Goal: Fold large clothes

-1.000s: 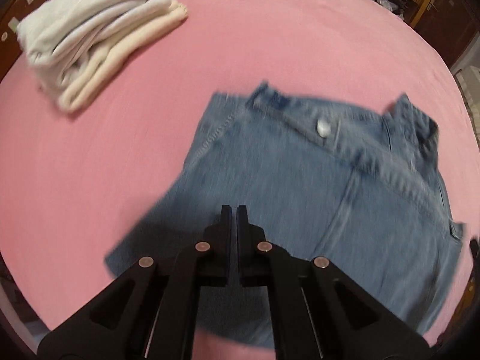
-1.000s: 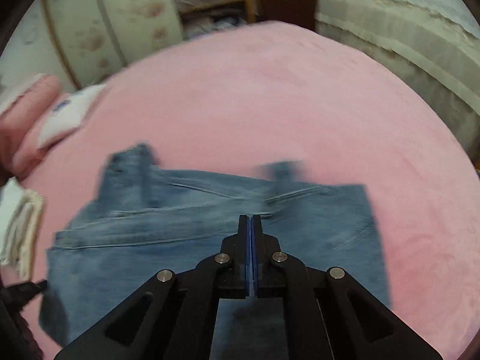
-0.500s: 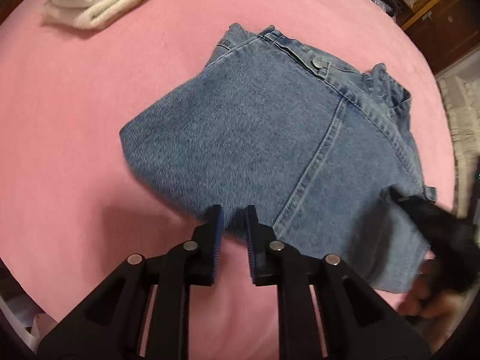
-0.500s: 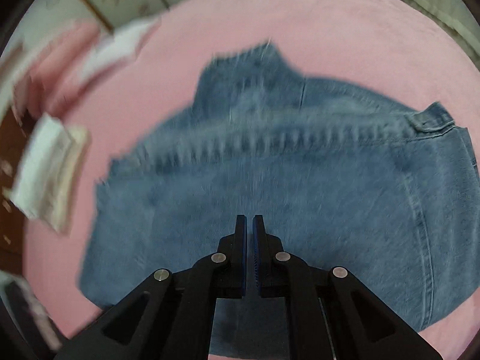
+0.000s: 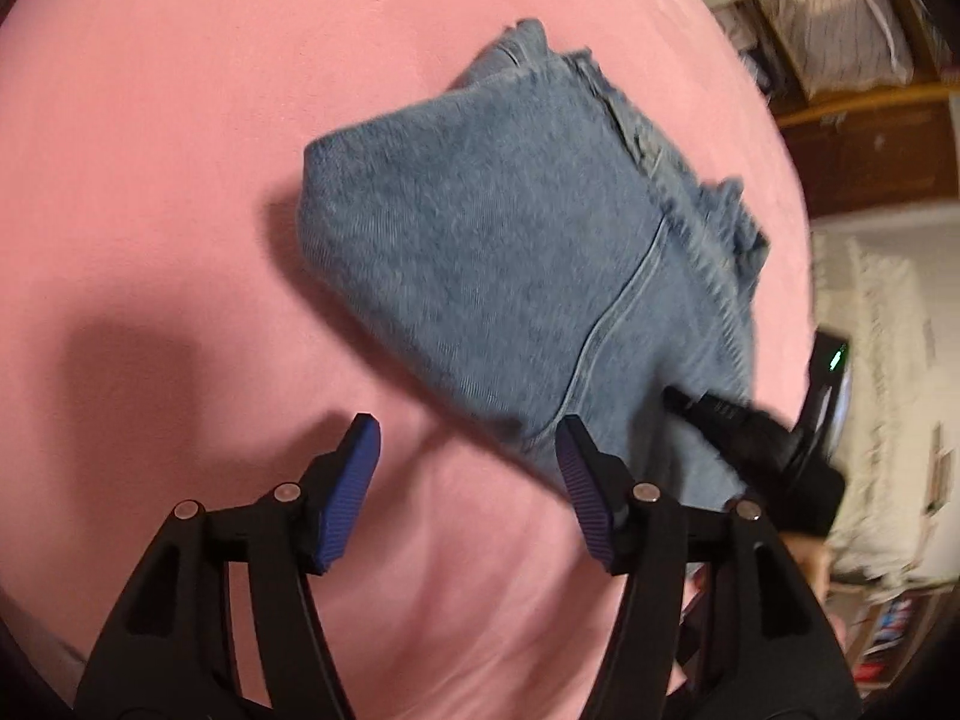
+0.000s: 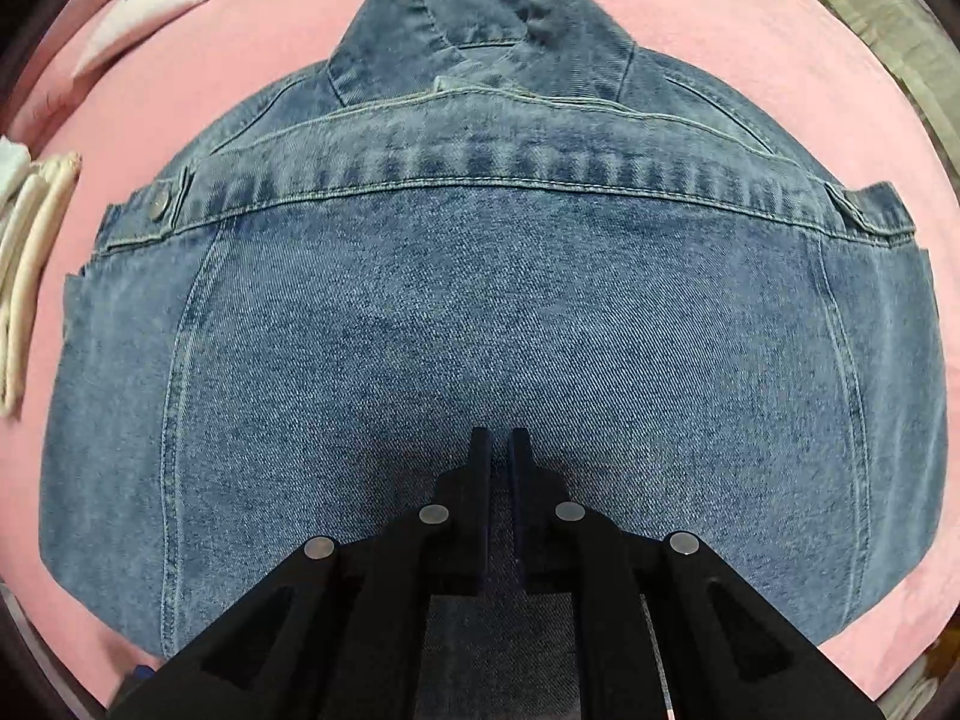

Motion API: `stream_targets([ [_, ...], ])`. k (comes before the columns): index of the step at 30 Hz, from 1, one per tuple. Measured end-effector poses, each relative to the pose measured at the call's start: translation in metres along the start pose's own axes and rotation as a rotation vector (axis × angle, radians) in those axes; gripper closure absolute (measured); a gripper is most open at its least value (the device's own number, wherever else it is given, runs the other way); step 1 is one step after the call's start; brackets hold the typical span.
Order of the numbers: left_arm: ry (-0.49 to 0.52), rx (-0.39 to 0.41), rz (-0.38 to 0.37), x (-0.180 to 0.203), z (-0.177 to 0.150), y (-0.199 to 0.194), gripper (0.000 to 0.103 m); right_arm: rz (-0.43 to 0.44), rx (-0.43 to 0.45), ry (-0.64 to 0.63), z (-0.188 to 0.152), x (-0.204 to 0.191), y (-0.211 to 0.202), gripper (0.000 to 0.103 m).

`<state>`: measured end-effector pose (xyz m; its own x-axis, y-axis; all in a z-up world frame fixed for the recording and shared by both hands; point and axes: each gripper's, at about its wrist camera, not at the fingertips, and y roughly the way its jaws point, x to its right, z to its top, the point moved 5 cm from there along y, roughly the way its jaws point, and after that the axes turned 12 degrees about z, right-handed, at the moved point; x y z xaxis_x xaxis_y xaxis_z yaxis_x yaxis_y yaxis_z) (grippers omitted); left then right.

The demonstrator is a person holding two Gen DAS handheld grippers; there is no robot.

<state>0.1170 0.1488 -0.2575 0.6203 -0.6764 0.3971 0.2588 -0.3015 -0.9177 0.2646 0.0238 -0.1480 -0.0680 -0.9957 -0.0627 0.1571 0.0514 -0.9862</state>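
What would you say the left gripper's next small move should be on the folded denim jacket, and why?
Probably ease the left gripper forward so its opening jaws straddle the near edge of the denim jacket. Only pink bedspread lies between them now, while the right gripper sits nearly shut over the jacket's back.

A bedroom, seen over a pink-covered bed

The pink bedspread (image 5: 150,150) filled most of both views, softly lit and creased at the near edge. To the far right stood dark wooden furniture (image 5: 870,150) with striped bedding (image 5: 840,48) stacked above it, and a cream lace cover (image 5: 882,360) hung at the right. A pale pillow (image 6: 174,6) lay far left.
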Motion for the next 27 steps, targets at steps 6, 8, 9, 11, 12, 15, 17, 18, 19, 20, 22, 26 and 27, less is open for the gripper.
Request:
stream_targets([
  [6, -0.06, 0.022, -0.044, -0.002, 0.04, 0.018, 0.045, 0.023, -0.036, -0.007, 0.009, -0.015, 0.012, 0.096],
  [8, -0.094, -0.012, -0.06, -0.002, 0.051, 0.032, 0.045, 0.04, -0.056, 0.006, 0.011, -0.018, 0.014, 0.096],
  [9, -0.108, -0.023, -0.068, -0.003, 0.053, 0.038, 0.044, 0.052, -0.067, 0.015, 0.013, -0.02, 0.016, 0.096],
  [11, -0.141, -0.031, -0.096, -0.005, 0.057, 0.049, 0.044, 0.074, -0.083, 0.025, 0.017, -0.021, 0.018, 0.096],
  [12, -0.142, -0.028, -0.101, -0.005, 0.058, 0.053, 0.044, 0.086, -0.089, 0.025, 0.019, -0.021, 0.019, 0.096],
  [15, -0.145, 0.001, -0.125, -0.005, 0.059, 0.058, 0.044, 0.12, -0.099, 0.027, 0.025, -0.019, 0.022, 0.096],
  [17, -0.197, 0.039, -0.132, -0.011, 0.058, 0.06, 0.058, 0.142, -0.102, 0.037, 0.027, -0.021, 0.023, 0.096],
  [18, -0.245, 0.049, -0.147, -0.016, 0.056, 0.06, 0.066, 0.154, -0.105, 0.045, 0.029, -0.021, 0.024, 0.096],
  [19, -0.311, 0.063, -0.179, -0.022, 0.053, 0.059, 0.071, 0.165, -0.107, 0.056, 0.03, -0.021, 0.024, 0.096],
  [20, -0.38, 0.07, -0.21, -0.027, 0.05, 0.058, 0.079, 0.174, -0.109, 0.063, 0.032, -0.02, 0.025, 0.096],
  [22, -0.464, 0.079, -0.247, -0.03, 0.047, 0.055, 0.084, 0.188, -0.113, 0.072, 0.036, -0.02, 0.027, 0.096],
  [26, -0.409, 0.119, -0.169, -0.007, 0.051, 0.039, 0.089, 0.201, -0.107, 0.05, 0.039, -0.006, 0.029, 0.096],
  [27, -0.392, 0.13, -0.175, -0.001, 0.051, 0.034, 0.09, 0.208, -0.1, 0.044, 0.039, -0.002, 0.03, 0.096],
])
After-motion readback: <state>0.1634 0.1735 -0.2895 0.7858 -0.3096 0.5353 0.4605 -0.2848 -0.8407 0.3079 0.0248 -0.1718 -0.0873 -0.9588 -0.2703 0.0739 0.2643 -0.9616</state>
